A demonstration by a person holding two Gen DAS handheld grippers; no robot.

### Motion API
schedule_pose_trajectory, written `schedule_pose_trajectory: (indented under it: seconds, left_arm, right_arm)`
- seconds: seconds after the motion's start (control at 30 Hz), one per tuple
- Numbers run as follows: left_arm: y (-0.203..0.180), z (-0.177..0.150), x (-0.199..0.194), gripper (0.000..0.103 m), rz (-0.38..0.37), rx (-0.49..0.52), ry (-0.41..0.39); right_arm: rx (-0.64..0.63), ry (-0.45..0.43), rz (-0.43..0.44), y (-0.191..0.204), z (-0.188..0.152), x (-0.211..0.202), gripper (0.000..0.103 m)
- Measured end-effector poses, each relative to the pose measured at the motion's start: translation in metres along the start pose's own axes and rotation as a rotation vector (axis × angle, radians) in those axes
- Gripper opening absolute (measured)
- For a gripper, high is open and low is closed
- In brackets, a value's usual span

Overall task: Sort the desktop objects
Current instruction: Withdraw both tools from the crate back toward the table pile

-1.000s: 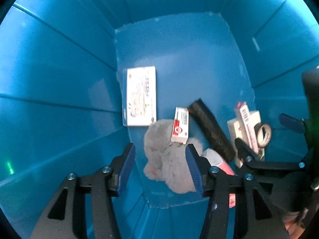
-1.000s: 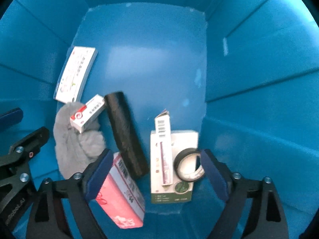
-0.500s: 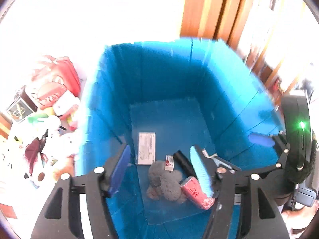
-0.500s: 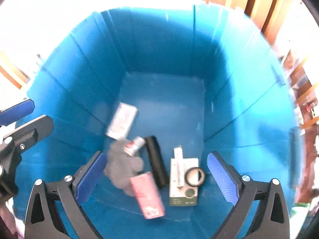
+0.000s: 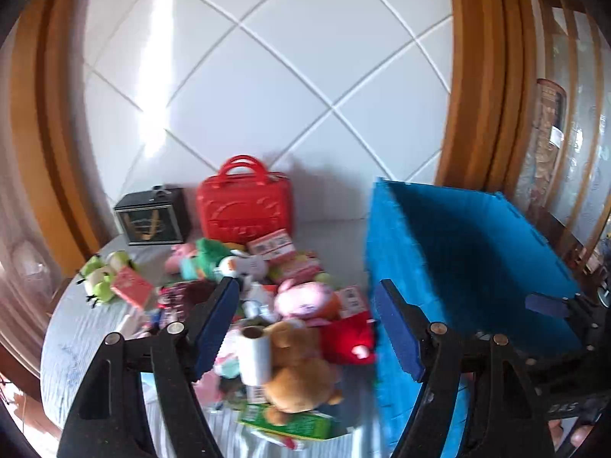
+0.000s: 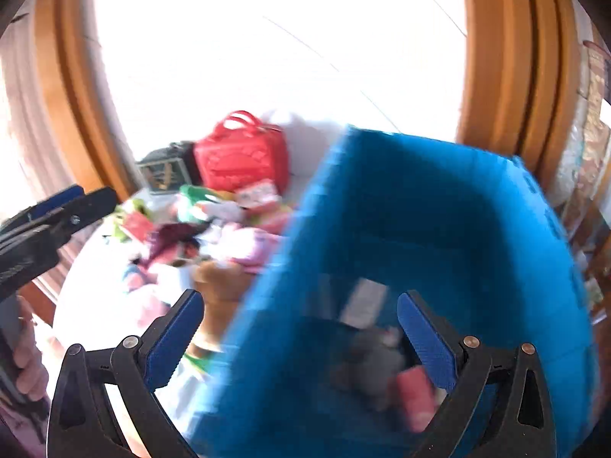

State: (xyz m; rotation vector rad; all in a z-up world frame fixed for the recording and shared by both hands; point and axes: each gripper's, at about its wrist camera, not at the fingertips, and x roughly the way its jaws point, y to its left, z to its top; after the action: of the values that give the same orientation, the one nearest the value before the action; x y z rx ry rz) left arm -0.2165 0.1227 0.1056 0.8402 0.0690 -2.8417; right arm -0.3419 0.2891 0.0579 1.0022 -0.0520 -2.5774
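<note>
The heap of soft toys and small cartons (image 5: 267,305) lies on the grey-clothed round desk (image 5: 76,343), just left of the deep blue plastic crate (image 5: 477,267), which I take for the sorting bin. At the heap's near edge a brown plush bear (image 5: 301,370) lies with a white paper roll (image 5: 254,355) leaning against it, over a green carton (image 5: 290,423). Behind the heap, farther from the crate, stand a red hard case with handles (image 5: 244,210) and a black box (image 5: 152,217).

The left hand-held gripper (image 5: 305,328) hangs above the heap, jaws spread wide and empty, framing the bear and roll, likely the next pick. The right hand-held gripper (image 6: 301,336), equally wide and empty, straddles the crate's near wall. Inside the crate, blurred, lie a grey plush (image 6: 366,366) and a pink packet (image 6: 414,393).
</note>
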Motion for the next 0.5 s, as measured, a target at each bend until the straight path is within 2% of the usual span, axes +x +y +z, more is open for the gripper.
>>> schedule_pose_trajectory:
  seconds: [0.1, 0.23, 0.37, 0.5]
  left_arm:
    - [0.058, -0.024, -0.007, 0.074, 0.055, -0.018, -0.001]
    - [0.131, -0.057, -0.002, 0.074, 0.100, -0.039, 0.034]
    - [0.186, -0.092, 0.012, 0.074, 0.164, -0.021, 0.075]
    - [0.220, -0.124, 0.036, 0.074, 0.208, -0.044, 0.147]
  right_arm:
    - [-0.012, -0.039, 0.024, 0.048, -0.004, 0.007, 0.103]
    - [-0.020, -0.029, 0.045, 0.100, -0.018, 0.029, 0.103]
    - [-0.009, 0.030, 0.008, 0.135, -0.040, 0.065, 0.103]
    - [0.008, 0.148, -0.018, 0.151, -0.067, 0.105, 0.103]
